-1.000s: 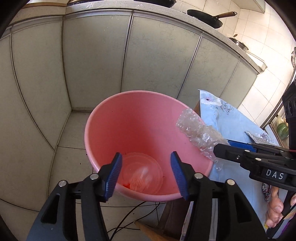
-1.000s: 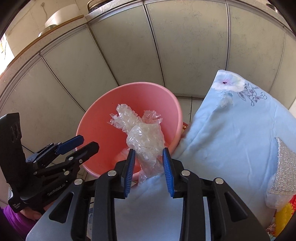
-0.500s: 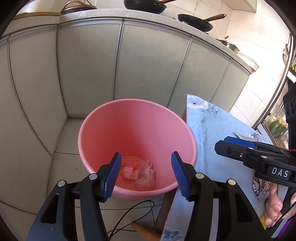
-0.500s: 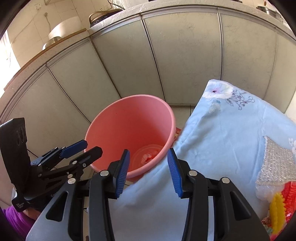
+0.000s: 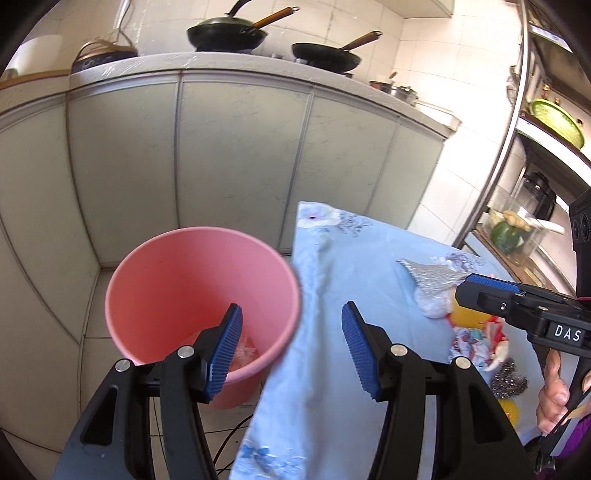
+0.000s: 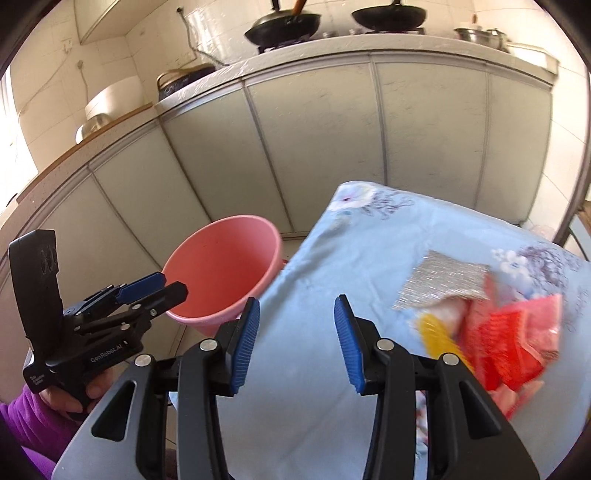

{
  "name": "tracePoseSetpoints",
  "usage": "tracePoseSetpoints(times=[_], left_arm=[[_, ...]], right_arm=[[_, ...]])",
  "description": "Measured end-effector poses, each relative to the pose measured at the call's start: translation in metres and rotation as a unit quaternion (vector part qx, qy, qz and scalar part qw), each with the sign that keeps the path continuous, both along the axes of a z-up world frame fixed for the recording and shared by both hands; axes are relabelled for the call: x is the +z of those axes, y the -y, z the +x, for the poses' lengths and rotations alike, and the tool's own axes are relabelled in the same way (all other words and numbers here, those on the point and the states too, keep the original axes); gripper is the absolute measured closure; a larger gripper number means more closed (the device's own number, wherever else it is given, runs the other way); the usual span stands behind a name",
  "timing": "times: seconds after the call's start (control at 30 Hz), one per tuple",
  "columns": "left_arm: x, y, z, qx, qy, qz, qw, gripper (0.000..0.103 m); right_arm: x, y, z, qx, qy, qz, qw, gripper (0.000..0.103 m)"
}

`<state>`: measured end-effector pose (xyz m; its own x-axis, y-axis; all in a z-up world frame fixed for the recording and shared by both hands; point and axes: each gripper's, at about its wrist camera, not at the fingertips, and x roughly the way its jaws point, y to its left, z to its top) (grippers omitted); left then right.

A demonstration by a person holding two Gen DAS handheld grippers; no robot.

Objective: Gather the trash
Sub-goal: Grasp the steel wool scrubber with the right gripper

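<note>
A pink bucket (image 5: 177, 266) stands on the floor against the table's left edge, with crumpled clear plastic (image 5: 245, 350) at its bottom. My left gripper (image 5: 291, 310) is open and empty, above the bucket's right rim and the blue cloth. My right gripper (image 6: 295, 301) is open over the bare blue tablecloth (image 6: 332, 258), nothing between its pads. To its right lies a trash pile: a silver foil packet (image 6: 443, 280), red wrappers (image 6: 509, 343) and a yellow piece (image 6: 439, 336). The left gripper (image 6: 173, 286) also shows beside the bucket (image 6: 221, 273). The right gripper (image 5: 465, 291) enters the left wrist view from the right.
Grey cabinet doors (image 5: 240, 155) rise behind the bucket under a counter with two woks (image 5: 227, 35). A black cable (image 5: 229, 439) lies on the floor tiles. A steel scourer (image 5: 509, 376) sits near the pile. Shelves with green produce (image 5: 508, 232) stand at the right.
The bubble wrap left the right gripper and dropped into the bucket. The right jaws widened. Both grippers rose and swung right, from over the bucket toward the table.
</note>
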<state>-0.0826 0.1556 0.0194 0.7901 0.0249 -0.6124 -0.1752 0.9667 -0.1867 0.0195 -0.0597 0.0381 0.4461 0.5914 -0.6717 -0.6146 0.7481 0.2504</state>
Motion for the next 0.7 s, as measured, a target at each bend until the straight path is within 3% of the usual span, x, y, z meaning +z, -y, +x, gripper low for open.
tracePoseSetpoints(times=[0.37,0.7], left_arm=[[0.015,0.057,-0.004,-0.074,0.028,0.015,0.9967,0.048],[0.013,0.089,0.001,-0.134,0.023,0.021,0.9905,0.048]], right_arm=[[0.008,0.110,-0.025,-0.104,0.020,-0.021,0.994,0.060],[-0.019,0.170,-0.047,-0.155,-0.025,-0.040,0.987,0.060]])
